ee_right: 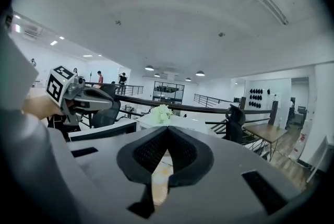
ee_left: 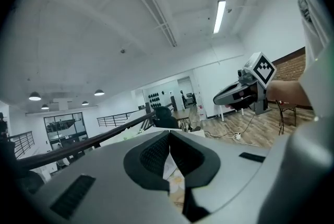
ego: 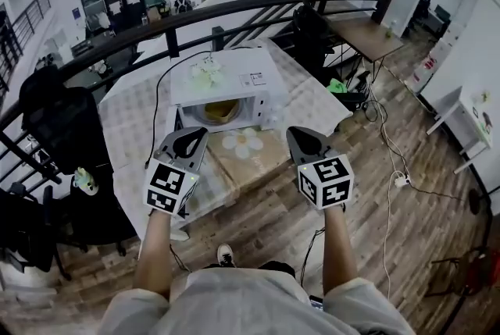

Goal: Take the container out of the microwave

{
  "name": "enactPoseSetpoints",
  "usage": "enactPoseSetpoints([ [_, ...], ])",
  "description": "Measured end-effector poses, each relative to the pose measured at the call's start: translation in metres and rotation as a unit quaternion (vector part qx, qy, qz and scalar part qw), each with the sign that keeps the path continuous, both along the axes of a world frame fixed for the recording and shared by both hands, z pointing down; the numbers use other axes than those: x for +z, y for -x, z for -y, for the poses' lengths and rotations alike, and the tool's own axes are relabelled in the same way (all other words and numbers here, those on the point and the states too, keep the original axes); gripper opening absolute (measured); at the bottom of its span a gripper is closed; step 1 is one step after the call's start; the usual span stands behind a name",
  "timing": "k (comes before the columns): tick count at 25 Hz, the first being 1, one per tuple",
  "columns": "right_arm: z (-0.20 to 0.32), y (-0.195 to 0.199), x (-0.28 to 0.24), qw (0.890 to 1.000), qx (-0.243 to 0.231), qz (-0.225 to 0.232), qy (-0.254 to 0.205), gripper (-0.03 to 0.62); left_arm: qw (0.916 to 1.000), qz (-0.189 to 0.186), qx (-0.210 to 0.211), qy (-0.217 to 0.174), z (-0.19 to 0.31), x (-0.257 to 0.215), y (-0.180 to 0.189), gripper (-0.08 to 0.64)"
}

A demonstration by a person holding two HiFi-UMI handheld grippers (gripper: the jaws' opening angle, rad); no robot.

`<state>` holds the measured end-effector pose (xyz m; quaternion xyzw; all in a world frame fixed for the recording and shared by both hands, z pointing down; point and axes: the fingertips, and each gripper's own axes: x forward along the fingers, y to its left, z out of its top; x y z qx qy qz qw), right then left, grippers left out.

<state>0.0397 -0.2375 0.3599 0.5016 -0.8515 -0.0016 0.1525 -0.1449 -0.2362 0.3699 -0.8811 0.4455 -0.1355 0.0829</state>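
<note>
Looking down from the head view, the white box-shaped microwave stands on a table with a pale checked cloth, its front open. The round yellowish container sits inside the cavity. The left gripper and right gripper are held side by side in front of the opening, apart from it.

In the left gripper view, its dark pads are pressed together, pinching nothing.

In the right gripper view, the jaws likewise meet, empty.

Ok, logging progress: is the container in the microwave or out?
In. The yellowish container sits inside the front opening of the white microwave, seen from the head view.
</note>
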Motion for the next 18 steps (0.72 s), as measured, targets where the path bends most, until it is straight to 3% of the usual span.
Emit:
enactPoseSetpoints([
  [5,0.032,0.002,0.018,1.0,-0.015,0.007,0.018,0.014,0.9997,0.008,0.0,0.022,0.034,0.022,-0.007,0.017],
  [12,0.083,-0.016,0.044,0.995,-0.049,0.066,0.06,0.012,0.9972,0.031,-0.022,0.064,0.089,0.066,-0.034,0.018],
  [18,0.128,-0.042,0.078,0.993,-0.063,0.038,0.097,0.012,0.9907,0.071,-0.049,0.105,0.142,0.116,-0.058,0.042],
])
